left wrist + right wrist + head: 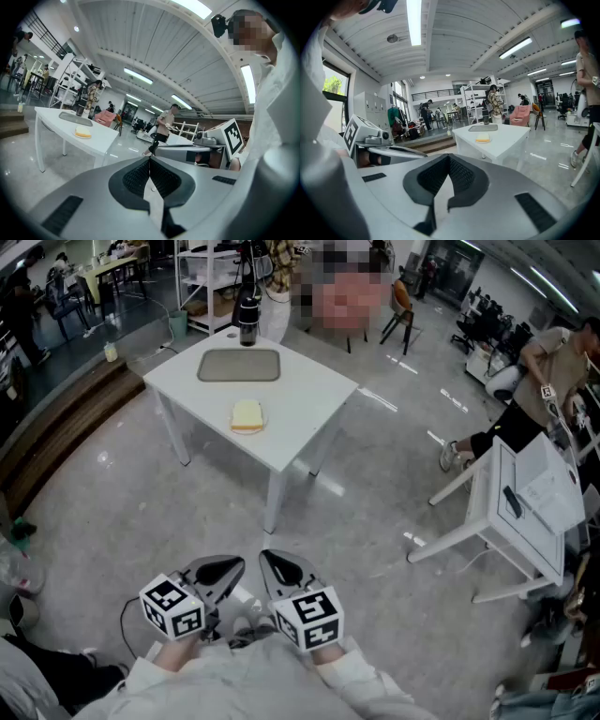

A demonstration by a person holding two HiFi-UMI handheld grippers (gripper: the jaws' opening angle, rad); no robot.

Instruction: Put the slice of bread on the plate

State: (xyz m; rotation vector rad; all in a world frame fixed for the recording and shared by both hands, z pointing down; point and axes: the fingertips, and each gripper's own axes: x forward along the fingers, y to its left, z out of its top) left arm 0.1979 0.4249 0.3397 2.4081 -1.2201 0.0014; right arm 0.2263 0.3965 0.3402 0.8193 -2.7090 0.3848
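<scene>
Left gripper (225, 569) and right gripper (279, 564) sit bottom centre, jaws pinched together, empty. The bread (247, 415) lies toward the table's (314, 404) near edge, with open floor (178, 517) between.

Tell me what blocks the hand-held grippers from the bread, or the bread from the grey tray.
Nothing visible. Bare floor separates the left hand-held gripper and right hand-held gripper from the table; its bare top separates bread from grey tray.

You have the slice of bread (247, 415), pale yellow with a tan crust, flat near the middle of the white table (302, 416); the grey rectangular plate (239, 366) lies toward its far edge
</scene>
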